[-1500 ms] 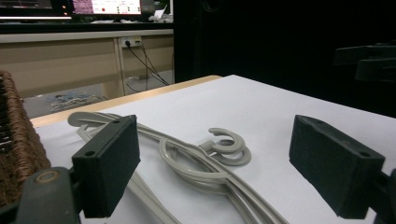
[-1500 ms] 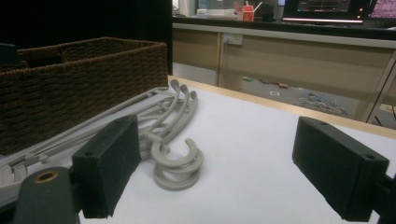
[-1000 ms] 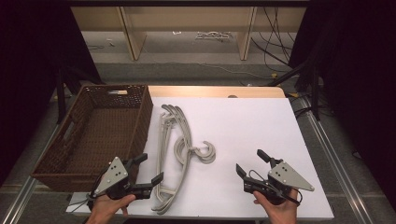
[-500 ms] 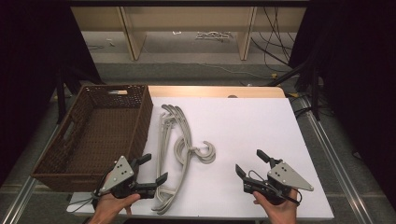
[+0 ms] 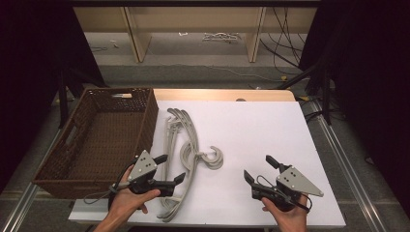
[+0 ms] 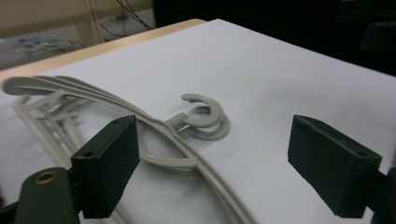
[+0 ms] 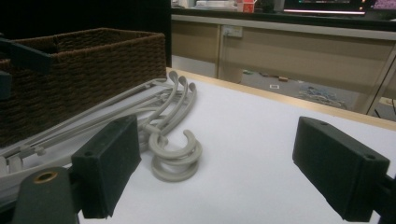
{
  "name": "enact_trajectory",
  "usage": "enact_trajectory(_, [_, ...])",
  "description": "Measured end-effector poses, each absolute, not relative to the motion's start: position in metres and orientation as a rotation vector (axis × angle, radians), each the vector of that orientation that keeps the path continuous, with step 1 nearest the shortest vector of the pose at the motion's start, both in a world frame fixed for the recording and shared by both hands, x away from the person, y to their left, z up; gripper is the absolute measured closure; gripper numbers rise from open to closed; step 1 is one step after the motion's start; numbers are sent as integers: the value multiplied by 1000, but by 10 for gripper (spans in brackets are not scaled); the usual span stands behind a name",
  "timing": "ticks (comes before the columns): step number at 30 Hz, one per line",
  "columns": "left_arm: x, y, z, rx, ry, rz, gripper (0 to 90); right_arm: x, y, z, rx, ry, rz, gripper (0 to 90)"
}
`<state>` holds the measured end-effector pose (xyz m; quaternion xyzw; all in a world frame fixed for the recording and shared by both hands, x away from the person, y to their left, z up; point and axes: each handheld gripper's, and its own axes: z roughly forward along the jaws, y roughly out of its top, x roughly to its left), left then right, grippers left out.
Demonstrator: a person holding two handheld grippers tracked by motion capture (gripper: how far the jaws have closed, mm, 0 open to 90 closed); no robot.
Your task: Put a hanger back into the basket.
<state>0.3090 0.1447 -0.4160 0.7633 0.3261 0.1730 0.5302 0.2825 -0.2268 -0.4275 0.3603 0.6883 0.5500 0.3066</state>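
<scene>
High view: a stack of grey plastic hangers (image 5: 181,159) lies on the white counter (image 5: 261,125), running from about 12 o'clock down to 6 o'clock, left of the counter's centre. Their hooks (image 5: 212,158) curl out toward 3 o'clock at mid-length. Exact count of hangers cannot be told; several, nested together.

Brown wicker basket (image 5: 96,140) stands at 9 o'clock of the hangers, just beside them, on the counter's left edge.

Left gripper (image 5: 170,169): held in the person's left hand (image 5: 128,200) at roughly 7 o'clock of the counter, pointing toward 3 o'clock. Jaws apart. They straddle the lower part of the hanger stack, one on each side, nothing clamped. In the left gripper view the hangers (image 6: 116,107) pass close by the left-hand jaw and run out between the two jaws; whether that jaw touches them cannot be told. The hooks (image 6: 205,116) sit ahead, between the jaws.

Right gripper (image 5: 259,169): held in the right hand (image 5: 285,215) at about 5 o'clock of the counter, well apart from the hangers, aimed toward 10 o'clock. Jaws wide apart, holding nothing. The right gripper view looks across bare counter to the hooks (image 7: 175,156) and the basket (image 7: 88,70) beyond.
</scene>
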Motion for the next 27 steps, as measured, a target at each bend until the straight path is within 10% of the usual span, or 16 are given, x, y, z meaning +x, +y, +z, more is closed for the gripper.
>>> enact_trajectory(27, [355,98,-454,2269,944,194,293,281,-225,-428,979,1881,1465,164])
